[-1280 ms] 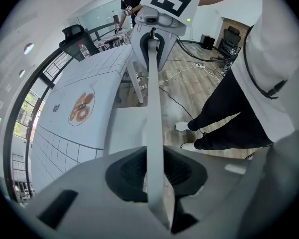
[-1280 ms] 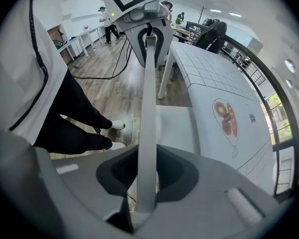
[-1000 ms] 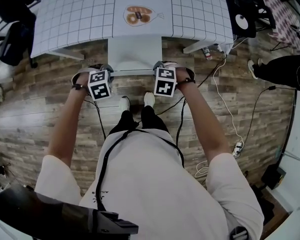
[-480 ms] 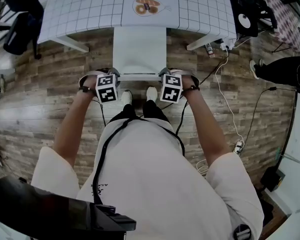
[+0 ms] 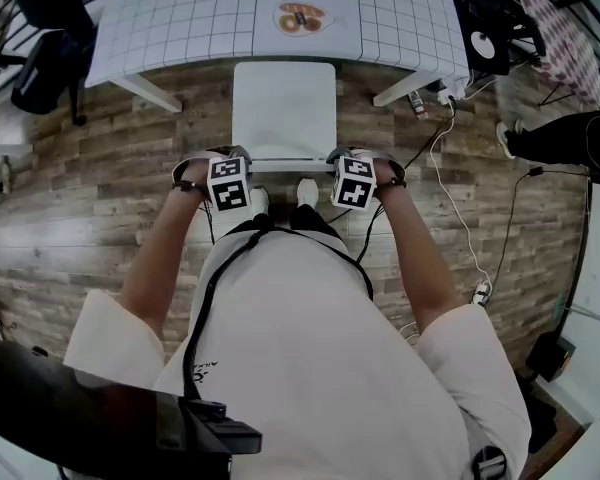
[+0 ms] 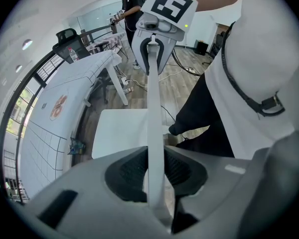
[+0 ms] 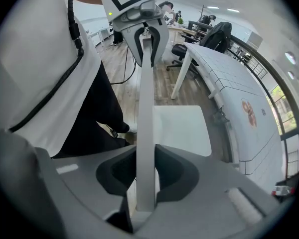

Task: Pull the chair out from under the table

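Nearest, at 6 o'clock, is my own white shirt (image 5: 300,338) with a black strap across it. Just past it are my two pale shoes (image 5: 305,193) on the wood-plank floor (image 5: 100,228).

At 11 o'clock my left claw (image 6: 154,171) is closed to a narrow gap on the chair's (image 5: 285,108) white back rail (image 6: 154,108), with both dark pads pressed against the rail's faces. At 1 o'clock my right claw (image 7: 145,171) has the other end of the same rail, nearly closed, pads tight on either side. Both claws point steeply down, marker cubes uppermost.

At 12 o'clock, beyond the rail, the chair's white seat stands almost wholly out on the open floor. Only its far edge meets the near edge of the surface (image 5: 180,18).

That surface is white with a dark grid. An orange-brown round item (image 5: 302,18) lies on it at 12 o'clock, but I cannot tell whether it is a print or a plate.

At 3 o'clock a power strip (image 5: 477,293) lies on the floor, with a white cable (image 5: 450,198) running from it toward the surface's right leg. At 2 o'clock, farther off, is another person's dark trouser leg (image 5: 560,138). At 10 o'clock a dark office chair (image 5: 40,58) stands beside the surface's left corner.
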Motion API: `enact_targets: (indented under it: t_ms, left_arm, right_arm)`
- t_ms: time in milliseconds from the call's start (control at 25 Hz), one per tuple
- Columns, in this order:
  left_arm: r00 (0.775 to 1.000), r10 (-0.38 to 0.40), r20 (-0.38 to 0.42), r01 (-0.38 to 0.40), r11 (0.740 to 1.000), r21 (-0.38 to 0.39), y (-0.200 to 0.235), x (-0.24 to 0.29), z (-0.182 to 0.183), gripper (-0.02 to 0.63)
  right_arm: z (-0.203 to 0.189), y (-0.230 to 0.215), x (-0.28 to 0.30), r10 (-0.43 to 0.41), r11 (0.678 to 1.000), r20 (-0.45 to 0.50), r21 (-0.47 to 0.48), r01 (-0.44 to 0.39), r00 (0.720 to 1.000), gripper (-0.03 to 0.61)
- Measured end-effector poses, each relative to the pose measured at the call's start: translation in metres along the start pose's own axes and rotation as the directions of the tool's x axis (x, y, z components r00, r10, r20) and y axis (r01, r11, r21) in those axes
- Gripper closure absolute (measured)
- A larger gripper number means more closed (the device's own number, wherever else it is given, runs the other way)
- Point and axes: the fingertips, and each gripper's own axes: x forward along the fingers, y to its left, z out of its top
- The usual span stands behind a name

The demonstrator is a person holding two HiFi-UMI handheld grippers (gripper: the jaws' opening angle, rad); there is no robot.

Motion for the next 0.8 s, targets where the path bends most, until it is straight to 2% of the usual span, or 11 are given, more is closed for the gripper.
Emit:
enact_targets:
  t_ms: [200, 680, 800]
  left_arm:
    - [1.000, -0.001, 0.029, 0.001, 1.000, -0.008, -0.002, -0.001, -0.003, 0.529]
    - [0.999, 0.003, 0.044, -0.004, 1.000, 0.025, -0.002, -0.001, -0.006, 0.531]
    - [0.999, -0.011, 0.038, 0.010, 1.000, 0.027, -0.003, -0.002, -0.007, 0.529]
  right_arm:
    - [0.002, 0.001, 0.003, -0.018, 1.000, -0.012, 0.026, 0.018, 1.000, 0.489]
    - [0.002, -0.001, 0.013, 0.012, 0.998, -0.098, 0.055, -0.007, 0.995, 0.483]
    - [0.004, 0.001, 0.012, 0.043, 0.996, -0.096, 0.081, -0.035, 0.994, 0.480]
